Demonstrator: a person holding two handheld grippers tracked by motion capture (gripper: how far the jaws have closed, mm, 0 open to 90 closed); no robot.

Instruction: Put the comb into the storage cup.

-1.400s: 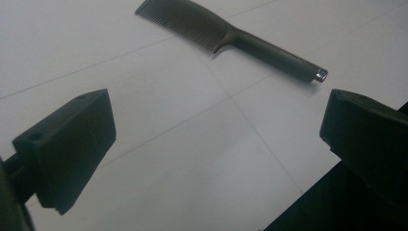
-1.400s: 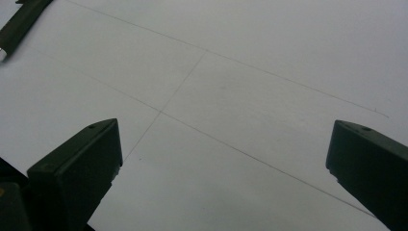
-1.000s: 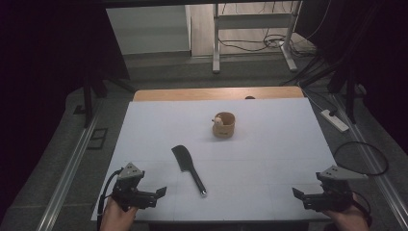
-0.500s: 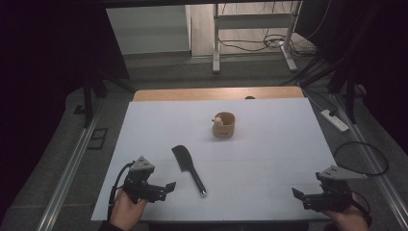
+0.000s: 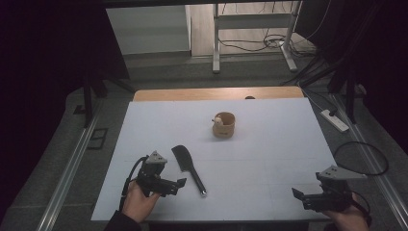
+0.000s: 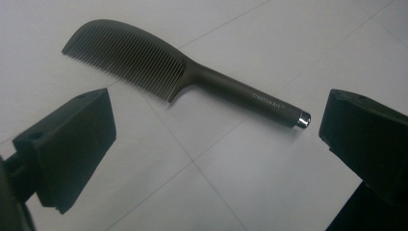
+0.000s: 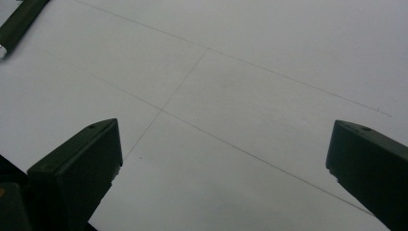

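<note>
High view: a person seated at the near edge of a white worktop holds 2 tools, 1 in each hand, above its front strip. The left tool sits near the front-left corner, its jaws pointing right toward a dark comb that lies flat just beside it; the 2 are close but not touching. The comb lies at a slant, toothed head toward the far side and handle running down to a small silver cap at the near end. In the left gripper view the comb stretches across the upper half of the picture, teeth facing the camera side, pale lettering on the handle too small to read, and the left tool stands with its jaws spread wide, nothing between them but bare white surface. The right tool hovers near the front-right corner, well apart from the comb, with a black cable looping behind it. In the right gripper view its jaws are also spread wide over the sheet's faint seam lines, gripping nothing, and the handle end of the comb shows at the top-left corner. Farther back, near the middle of the worktop, a small round wooden cup stands upright with a pale object inside, well apart from both tools.
</note>
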